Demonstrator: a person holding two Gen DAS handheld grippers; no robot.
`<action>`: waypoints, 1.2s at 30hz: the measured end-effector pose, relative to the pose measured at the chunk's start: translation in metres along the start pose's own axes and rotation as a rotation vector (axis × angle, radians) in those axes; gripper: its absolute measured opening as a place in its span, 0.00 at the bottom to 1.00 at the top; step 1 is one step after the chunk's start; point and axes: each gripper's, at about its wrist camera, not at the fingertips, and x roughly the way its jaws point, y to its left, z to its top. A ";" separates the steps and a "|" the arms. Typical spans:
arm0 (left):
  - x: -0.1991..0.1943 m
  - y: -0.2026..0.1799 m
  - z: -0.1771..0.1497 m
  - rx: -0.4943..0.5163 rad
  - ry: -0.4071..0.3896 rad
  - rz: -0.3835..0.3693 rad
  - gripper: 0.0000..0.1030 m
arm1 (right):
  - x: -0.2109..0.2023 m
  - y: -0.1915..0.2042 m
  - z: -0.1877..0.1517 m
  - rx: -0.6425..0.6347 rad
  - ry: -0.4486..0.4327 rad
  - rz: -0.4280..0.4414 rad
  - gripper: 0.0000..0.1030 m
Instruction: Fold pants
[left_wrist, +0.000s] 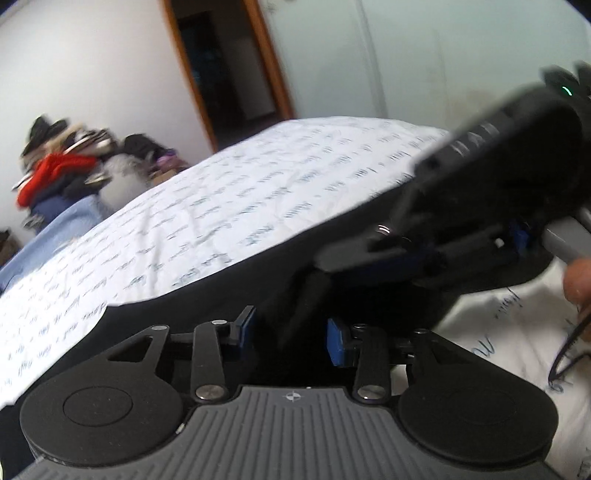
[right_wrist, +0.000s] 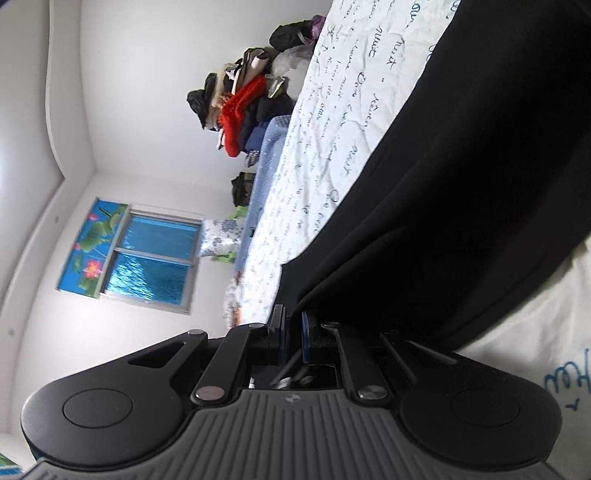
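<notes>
Black pants (left_wrist: 229, 284) lie across a white bed sheet with blue script (left_wrist: 221, 199). My left gripper (left_wrist: 291, 334) stands low over them, its blue pads apart, and a raised ridge of the black cloth runs between the pads without being pressed. My right gripper (left_wrist: 332, 258) reaches in from the upper right of the left wrist view and pinches the pants just beyond. In the right wrist view, which is rolled onto its side, my right gripper (right_wrist: 293, 332) is shut on an edge of the pants (right_wrist: 461, 166), which hang from it as a dark sheet.
A person's hand (left_wrist: 578, 284) is at the right edge. A heap of clothes (left_wrist: 55, 173) (right_wrist: 243, 107) sits past the bed's far side near an open doorway (left_wrist: 229, 66). Patterned pillows (right_wrist: 221, 236) and a window (right_wrist: 155, 258) lie at the bed's other end.
</notes>
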 end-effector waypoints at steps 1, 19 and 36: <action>0.000 -0.001 0.001 0.004 -0.002 -0.012 0.43 | 0.001 0.001 -0.001 0.003 0.000 0.005 0.08; -0.010 0.025 0.010 -0.075 -0.036 -0.070 0.05 | -0.036 -0.051 0.017 0.353 -0.200 0.175 0.81; 0.014 -0.002 -0.007 -0.029 0.054 -0.130 0.09 | -0.141 -0.066 0.054 0.340 -0.484 0.281 0.81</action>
